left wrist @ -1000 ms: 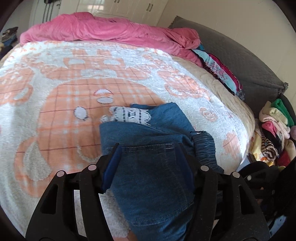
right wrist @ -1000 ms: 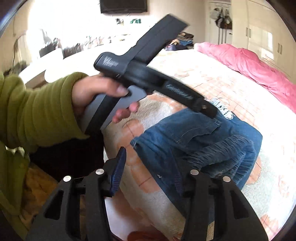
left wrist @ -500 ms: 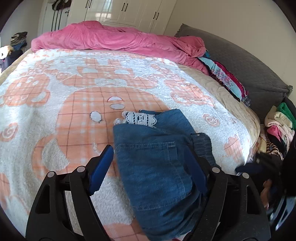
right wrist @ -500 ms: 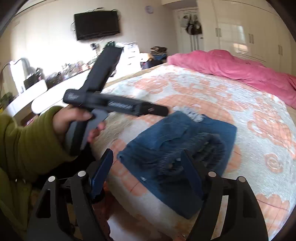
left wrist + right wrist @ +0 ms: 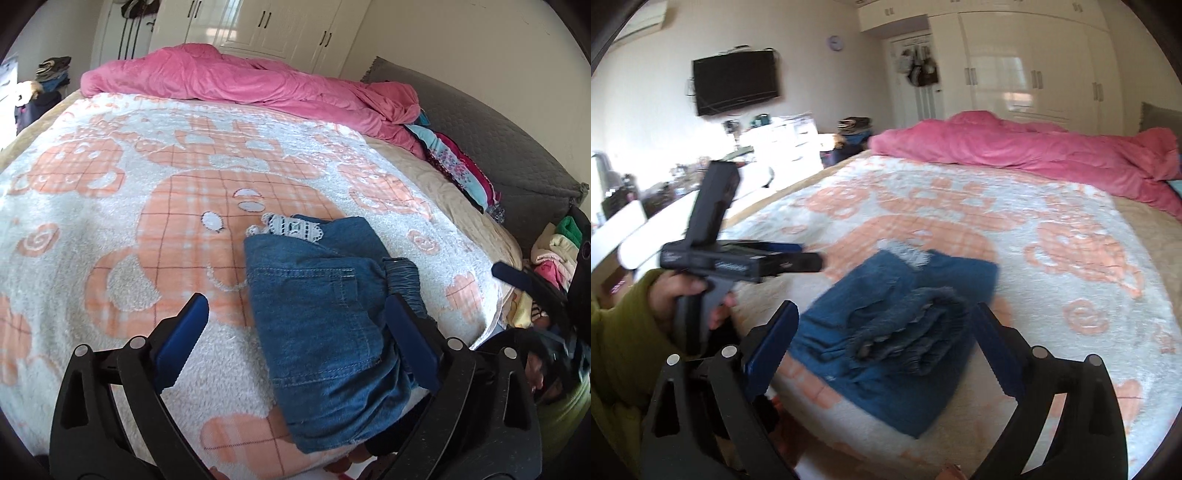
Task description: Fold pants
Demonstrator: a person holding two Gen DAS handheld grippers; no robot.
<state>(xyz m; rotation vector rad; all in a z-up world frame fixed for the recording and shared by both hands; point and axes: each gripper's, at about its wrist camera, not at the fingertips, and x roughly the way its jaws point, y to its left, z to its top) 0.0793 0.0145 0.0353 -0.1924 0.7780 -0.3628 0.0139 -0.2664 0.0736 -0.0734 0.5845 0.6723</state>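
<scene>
Denim pants, folded into a compact blue bundle, are laid near the front edge of the bed, on a white fleece blanket patterned in orange. A strip of white lace is seen at the far end of the bundle, and the gathered elastic waistband is turned up on its right side. The left tongs are held above the near end of the pants, with the jaws opening and wide apart; no cloth is gripped by the blue pads. The right tongs are likewise opening and wide, with the bundle framed between the jaws but not pressed. A pink duvet is heaped along the far side of the bed. In the right wrist view, the left device is seen gripped by a hand in an olive-green sleeve.
</scene>
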